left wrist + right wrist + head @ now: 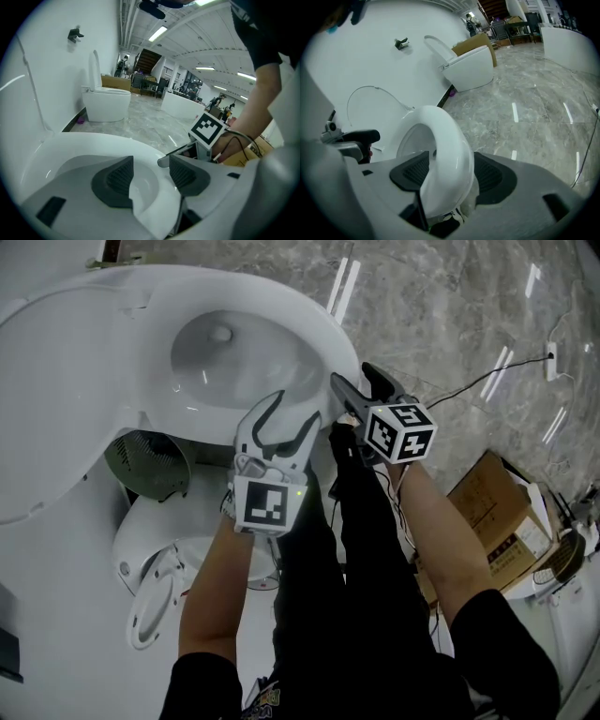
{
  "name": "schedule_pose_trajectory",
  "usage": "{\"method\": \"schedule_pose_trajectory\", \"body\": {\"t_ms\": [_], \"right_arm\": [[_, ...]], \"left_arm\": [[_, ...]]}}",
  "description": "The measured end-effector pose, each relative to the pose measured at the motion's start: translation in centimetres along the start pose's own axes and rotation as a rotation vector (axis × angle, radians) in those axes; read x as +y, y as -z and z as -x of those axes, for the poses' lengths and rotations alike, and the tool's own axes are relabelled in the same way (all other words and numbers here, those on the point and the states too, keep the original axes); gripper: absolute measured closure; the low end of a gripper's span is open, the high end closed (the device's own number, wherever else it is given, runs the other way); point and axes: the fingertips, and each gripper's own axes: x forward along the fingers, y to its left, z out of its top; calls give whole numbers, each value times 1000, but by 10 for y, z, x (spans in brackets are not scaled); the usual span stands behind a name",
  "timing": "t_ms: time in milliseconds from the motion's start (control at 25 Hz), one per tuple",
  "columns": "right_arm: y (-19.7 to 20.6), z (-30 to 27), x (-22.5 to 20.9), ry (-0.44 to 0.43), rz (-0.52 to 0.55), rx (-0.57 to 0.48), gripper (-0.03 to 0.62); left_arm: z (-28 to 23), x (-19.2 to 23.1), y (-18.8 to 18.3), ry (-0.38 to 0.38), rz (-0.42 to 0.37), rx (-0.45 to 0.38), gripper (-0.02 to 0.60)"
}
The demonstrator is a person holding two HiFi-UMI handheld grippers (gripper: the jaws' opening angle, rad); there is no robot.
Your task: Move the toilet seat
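Angled down, right gripper (359, 382) clamps the toilet seat (450, 140) rim (left gripper's (283, 420) 2 jaws gape beside it).

The right gripper (446, 174) fills the bottom of the frame, its jaws closed on the white toilet seat (449, 140). One dark ribbed pad (411, 172) lies against the rim's left face and the other against its right. From the jaws the seat ring curves up to the frame's centre. Left of it the raised lid (370, 105) stands against the white wall (356, 61). At upper centre a second toilet (469, 68) stands by that wall with its lid up, a cardboard box (477, 43) behind it. Grey marble floor (534, 103) fills the right half.
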Motion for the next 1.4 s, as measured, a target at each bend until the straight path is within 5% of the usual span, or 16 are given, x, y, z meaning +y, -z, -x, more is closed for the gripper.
{"method": "schedule_pose_trajectory", "body": {"t_ms": [320, 680, 1400], "right_arm": [[10, -3, 0, 21, 20, 42, 356], [-1, 18, 9, 43, -92, 56, 391], [-54, 92, 74, -32, -118, -18, 437]], "left_arm": [[-7, -6, 19, 12, 27, 23, 353], [-1, -28, 23, 59, 24, 36, 350], [27, -78, -17, 167, -140, 45, 313]]}}
